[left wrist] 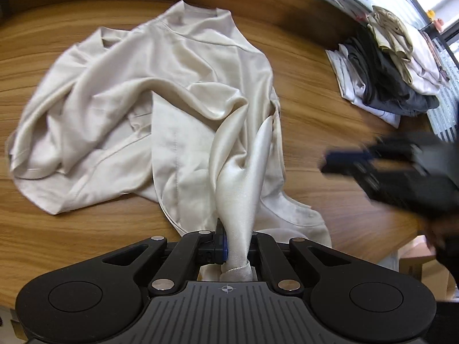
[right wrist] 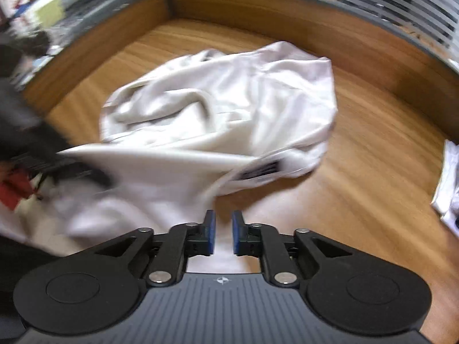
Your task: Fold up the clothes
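Note:
A crumpled cream shirt (left wrist: 172, 86) lies spread on the wooden table (left wrist: 330, 109), collar at the far side. My left gripper (left wrist: 236, 243) is shut on a bunched fold of it, and the cloth rises taut from the table into the jaws. My right gripper (left wrist: 338, 162) appears blurred to the right of the shirt, clear of the fabric. In the right wrist view the right gripper (right wrist: 223, 229) has its blue pads (right wrist: 210, 229) a small gap apart with nothing pinched between them. The shirt (right wrist: 229, 100) lies ahead and to its left, a dark label (right wrist: 261, 170) showing at one edge.
A pile of folded and loose clothes (left wrist: 396, 66), white, dark grey and beige, sits at the table's far right. A raised wooden rim (right wrist: 287, 8) and striped glass panels bound the table. More white cloth (right wrist: 450, 183) lies at the right edge. A cardboard box (left wrist: 421, 263) stands below the table edge.

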